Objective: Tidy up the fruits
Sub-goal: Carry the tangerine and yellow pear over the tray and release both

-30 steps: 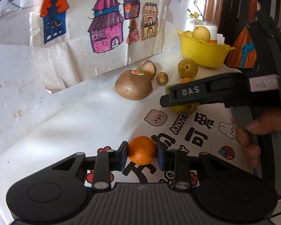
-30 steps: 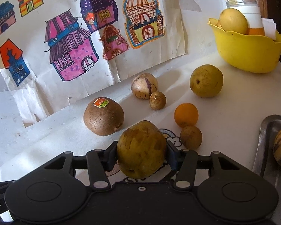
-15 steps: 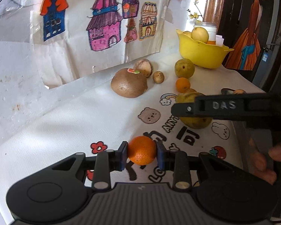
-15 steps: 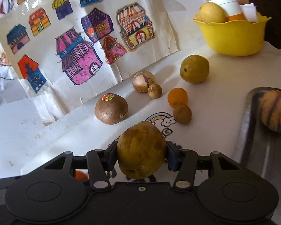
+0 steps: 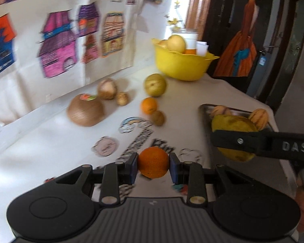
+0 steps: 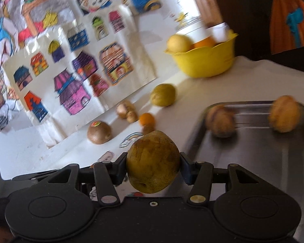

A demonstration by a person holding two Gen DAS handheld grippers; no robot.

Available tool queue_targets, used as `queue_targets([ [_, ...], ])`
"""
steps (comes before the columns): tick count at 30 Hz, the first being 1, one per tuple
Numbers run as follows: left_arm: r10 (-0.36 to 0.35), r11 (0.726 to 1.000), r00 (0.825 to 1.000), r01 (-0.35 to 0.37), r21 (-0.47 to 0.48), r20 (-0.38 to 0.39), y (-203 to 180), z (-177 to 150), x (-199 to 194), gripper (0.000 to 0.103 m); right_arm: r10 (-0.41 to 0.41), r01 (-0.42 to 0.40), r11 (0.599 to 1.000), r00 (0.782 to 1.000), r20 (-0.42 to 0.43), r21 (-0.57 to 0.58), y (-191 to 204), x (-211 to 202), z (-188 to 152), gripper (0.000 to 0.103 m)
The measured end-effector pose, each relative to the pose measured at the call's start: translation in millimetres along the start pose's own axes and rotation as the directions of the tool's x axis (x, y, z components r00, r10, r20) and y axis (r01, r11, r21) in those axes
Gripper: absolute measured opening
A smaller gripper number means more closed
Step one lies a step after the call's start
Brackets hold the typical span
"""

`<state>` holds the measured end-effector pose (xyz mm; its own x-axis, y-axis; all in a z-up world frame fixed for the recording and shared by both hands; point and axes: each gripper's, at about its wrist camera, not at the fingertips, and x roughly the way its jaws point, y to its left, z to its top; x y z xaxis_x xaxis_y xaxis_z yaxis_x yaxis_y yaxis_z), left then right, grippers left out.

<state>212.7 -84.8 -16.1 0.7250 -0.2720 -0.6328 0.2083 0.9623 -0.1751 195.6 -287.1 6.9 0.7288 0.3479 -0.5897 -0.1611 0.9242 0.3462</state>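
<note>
Fruits mid-sort: left hand-held gripper (image 5: 153, 168) is clamped on a small orange (image 5: 153, 162), held above the tabletop (image 5: 50, 151); right hand-held gripper (image 6: 153, 167) is clamped on a big yellow-green pear-like fruit (image 6: 153, 162), held at the near edge of the metal tray (image 6: 253, 162). Two striped fruits already sit in the tray at its far end (blurred). More loose fruit lies by the wall, and a yellow bowl (image 5: 180, 64) holds some too.

Risks: the big fruit is round and bulges well past the pads, so a quick swing could roll it out. Dropped from height, it could knock the two tray fruits. Both grippers head the same way, so they might collide.

Left view shows the right gripper side-on with its fruit over the tray corner. Right view alone shows the tray's open floor; the orange is not visible there.
</note>
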Motion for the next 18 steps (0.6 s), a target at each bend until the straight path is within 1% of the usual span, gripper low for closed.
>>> queue_targets([
  [5, -0.057, 0.998, 0.998, 0.057, 0.031, 0.011, -29.3, 8.0, 15.3, 0.035, -0.05, 0.05, 0.999, 0.998, 0.028, 0.012, -31.5, -25.0, -0.6, 0.054],
  [9, -0.11, 0.991, 0.994, 0.11, 0.078, 0.004, -55.3, 13.4, 31.0, 0.035, -0.093, 0.091, 0.995, 0.995, 0.041, 0.038, -58.3, -38.2, -2.7, 0.054],
  [15, -0.171, 0.978, 0.985, 0.17, 0.121, 0.0, -83.5, 19.2, 54.1, 0.035, -0.155, 0.152, 0.987, 0.986, 0.062, 0.053, -91.4, -43.4, -2.9, 0.054],
  [18, -0.194, 0.972, 0.981, 0.191, 0.137, 0.007, -91.5, 20.4, 65.5, 0.035, -0.186, 0.184, 0.982, 0.98, 0.068, 0.034, -103.6, -39.9, -2.6, 0.054],
])
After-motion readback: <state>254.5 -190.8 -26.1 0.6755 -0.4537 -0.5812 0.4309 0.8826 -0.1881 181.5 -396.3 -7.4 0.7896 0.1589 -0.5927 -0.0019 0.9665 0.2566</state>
